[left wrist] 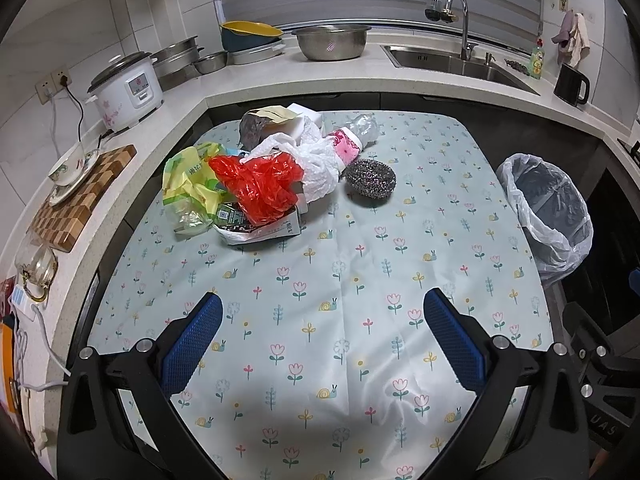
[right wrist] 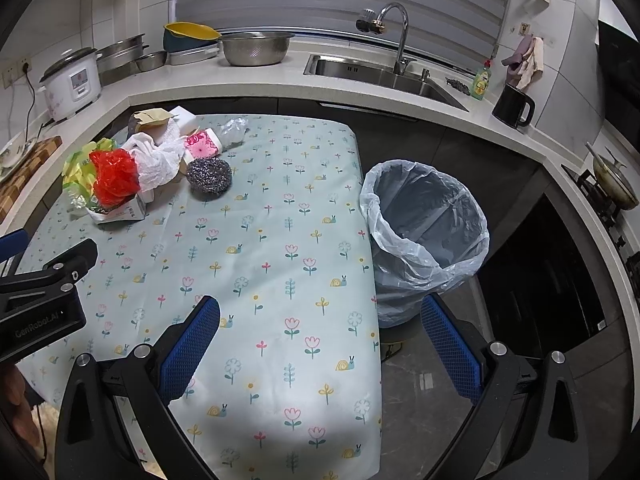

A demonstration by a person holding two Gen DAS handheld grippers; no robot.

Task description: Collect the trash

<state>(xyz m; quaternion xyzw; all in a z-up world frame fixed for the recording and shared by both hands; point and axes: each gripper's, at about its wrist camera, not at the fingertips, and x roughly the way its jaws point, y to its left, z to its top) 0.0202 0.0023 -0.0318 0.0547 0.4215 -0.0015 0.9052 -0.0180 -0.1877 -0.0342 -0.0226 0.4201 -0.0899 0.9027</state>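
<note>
Grippers left (left wrist: 322, 336) and right (right wrist: 320, 338) wide apart, empty; stove pan (right wrist: 616, 184) only in right view

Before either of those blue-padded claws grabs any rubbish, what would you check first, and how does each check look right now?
1. Left gripper open, nothing between its blue pads: ok.
2. Right gripper open, nothing held: ok.
3. Grey bin with clear plastic liner upright, mouth open: ok.
4. Trash pile in reach: the crumpled red plastic bag and steel wool scourer sit far across the floral tablecloth: not ok yet.
5. Red bag free of the white bag beside it: cannot tell.
</note>
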